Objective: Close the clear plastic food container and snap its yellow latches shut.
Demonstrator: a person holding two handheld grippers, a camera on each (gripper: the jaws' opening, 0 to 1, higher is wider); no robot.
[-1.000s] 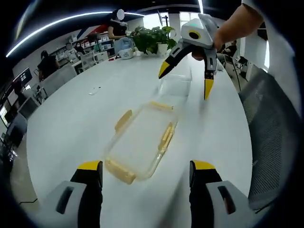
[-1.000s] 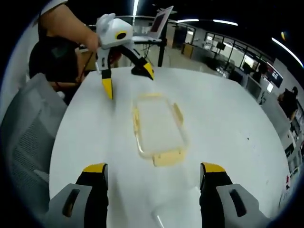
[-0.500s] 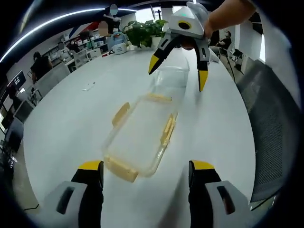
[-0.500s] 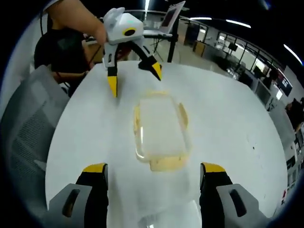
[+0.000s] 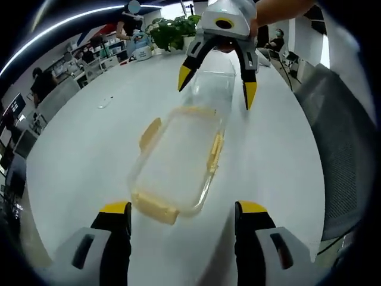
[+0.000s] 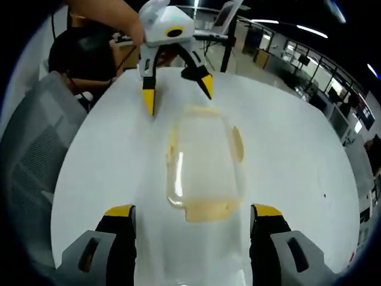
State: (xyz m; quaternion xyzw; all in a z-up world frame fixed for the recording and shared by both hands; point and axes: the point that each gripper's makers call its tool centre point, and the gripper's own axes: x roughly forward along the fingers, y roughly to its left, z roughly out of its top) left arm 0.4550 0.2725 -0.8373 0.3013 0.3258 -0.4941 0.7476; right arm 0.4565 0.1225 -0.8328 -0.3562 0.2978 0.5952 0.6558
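a clear plastic lid with yellow latches [image 5: 178,170] [image 6: 204,164] lies flat on a white table [image 5: 89,143], between the two facing grippers. left gripper [image 5: 178,229] jaws spread apart near its near end; right gripper [image 6: 187,229] [image 5: 215,80] jaws apart, straddling a clear container base [image 5: 217,89] at its far end.

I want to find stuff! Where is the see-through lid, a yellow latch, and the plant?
Lid [image 5: 178,161], left gripper view, its clear middle.
Yellow latch [image 6: 205,210], right gripper view, the near end flap.
Plant [image 5: 172,33], left gripper view, its leaves.
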